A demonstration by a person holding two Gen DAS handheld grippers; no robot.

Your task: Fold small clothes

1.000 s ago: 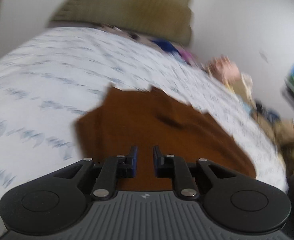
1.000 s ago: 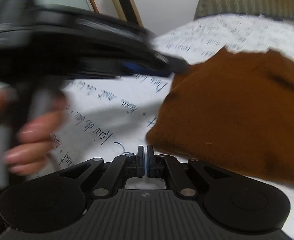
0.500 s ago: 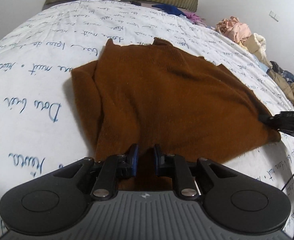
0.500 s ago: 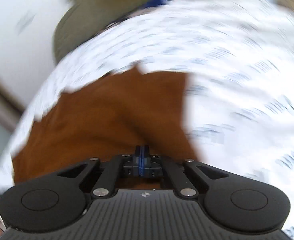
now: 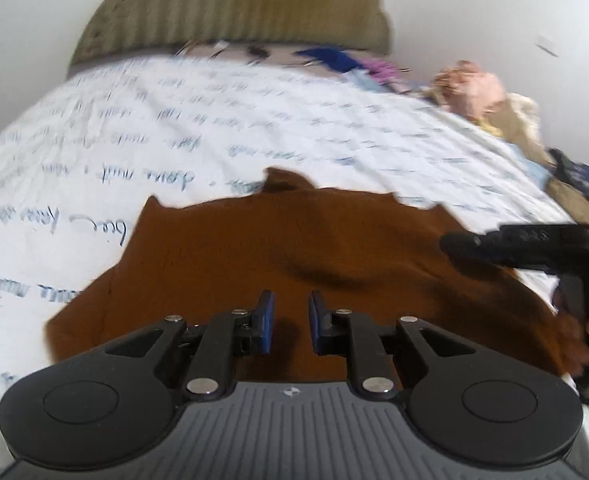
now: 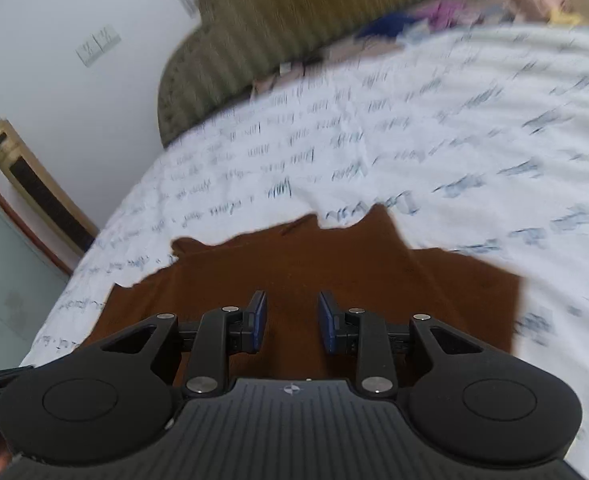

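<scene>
Garment: rust-brown knit top [image 5: 286, 248], flat on my white script-printed bedsheet [image 5: 254, 120].
Left gripper [image 5: 288, 328]: narrow gap, empty.
Right gripper [image 6: 292, 322]: jaws opening, nothing between.
Advice: I'd pinch the near hem evenly before folding.

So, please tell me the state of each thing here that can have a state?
Brown garment: lying on the bed, partly folded, edges uneven.
Left hand-held gripper: slightly open over the garment, nothing between its pads.
Right hand-held gripper: jaws opening, nothing between them.
Bedsheet: spread over the bed.
</scene>
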